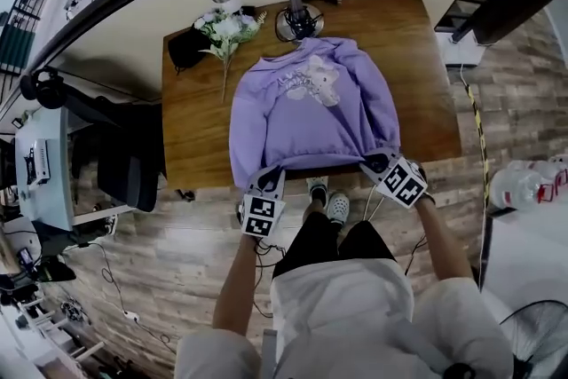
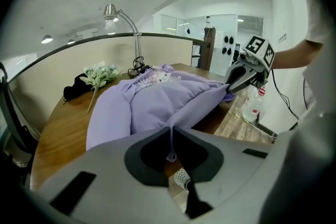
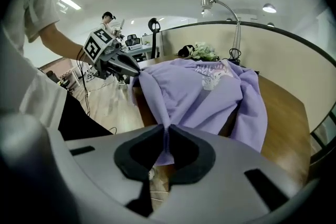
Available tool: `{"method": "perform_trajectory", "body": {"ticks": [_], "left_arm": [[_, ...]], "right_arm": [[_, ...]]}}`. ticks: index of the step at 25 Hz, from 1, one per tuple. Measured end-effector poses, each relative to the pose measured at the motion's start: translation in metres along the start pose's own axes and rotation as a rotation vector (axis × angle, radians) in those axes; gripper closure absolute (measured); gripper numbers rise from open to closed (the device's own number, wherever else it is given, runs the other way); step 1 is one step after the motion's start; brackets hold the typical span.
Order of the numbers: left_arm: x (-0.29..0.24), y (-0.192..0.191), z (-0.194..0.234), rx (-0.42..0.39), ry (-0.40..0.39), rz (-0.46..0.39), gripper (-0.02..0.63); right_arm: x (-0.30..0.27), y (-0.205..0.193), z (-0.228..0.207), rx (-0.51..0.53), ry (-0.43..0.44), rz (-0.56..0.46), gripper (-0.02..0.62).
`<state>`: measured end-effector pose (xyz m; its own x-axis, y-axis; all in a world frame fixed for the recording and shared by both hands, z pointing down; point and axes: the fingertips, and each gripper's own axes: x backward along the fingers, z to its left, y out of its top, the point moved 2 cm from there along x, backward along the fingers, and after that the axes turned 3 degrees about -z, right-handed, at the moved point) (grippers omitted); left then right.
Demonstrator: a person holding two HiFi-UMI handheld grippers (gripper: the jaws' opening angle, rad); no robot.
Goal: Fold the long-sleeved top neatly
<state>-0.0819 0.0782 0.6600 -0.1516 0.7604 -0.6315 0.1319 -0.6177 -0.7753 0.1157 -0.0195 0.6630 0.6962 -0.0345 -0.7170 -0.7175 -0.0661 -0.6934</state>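
The left gripper (image 2: 171, 132) has its jaws pinched together on the hem of the top (image 1: 311, 106). A thin fold of purple ribbing runs down between them and pokes out below. The right gripper (image 3: 166, 132) is clamped the same way on a narrow pleat of hem.

In the head view the left gripper grips the hem at its left corner and the right gripper at its right corner. Both are at the near edge of the table (image 1: 191, 124). The hem is pulled into a line between them and lifted a little off the wood, with a dark gap under it. Each gripper view shows the other gripper across the cloth, its tips closed on the far corner.

The rest of the top lies front up on the table, with a pale print on the chest and the collar toward the far edge. The sleeves lie down along the sides of the body. The cloth rises in soft folds from the table toward the raised hem.

Just past the collar stands a lamp (image 1: 297, 18), its head bent to the left. Flowers (image 1: 226, 27) lie left of the collar, and a black thing (image 1: 185, 47) sits beside them at the table's far left corner.

The person stands at the near edge, with shoes (image 1: 328, 201) on the plank floor between the two grippers. Bottles (image 1: 524, 186) stand well off to the right, and a fan (image 1: 532, 333) shows at the lower right.
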Motion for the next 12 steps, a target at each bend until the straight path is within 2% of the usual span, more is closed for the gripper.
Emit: {"method": "perform_trajectory", "body": {"ticks": [7,9,12], "left_arm": [[0.021,-0.025,-0.029,0.067,-0.008,-0.012,0.568],[0.023,-0.031,-0.034,0.081,-0.011,-0.007,0.566],[0.028,-0.04,-0.034,0.125,-0.013,0.014,0.54]], "right_arm": [[0.015,-0.022,0.036,-0.079,0.056,-0.013,0.555],[0.017,-0.027,0.037,-0.11,0.051,-0.026,0.538],[0.028,-0.035,0.021,-0.274,-0.005,-0.104,0.5]]}}
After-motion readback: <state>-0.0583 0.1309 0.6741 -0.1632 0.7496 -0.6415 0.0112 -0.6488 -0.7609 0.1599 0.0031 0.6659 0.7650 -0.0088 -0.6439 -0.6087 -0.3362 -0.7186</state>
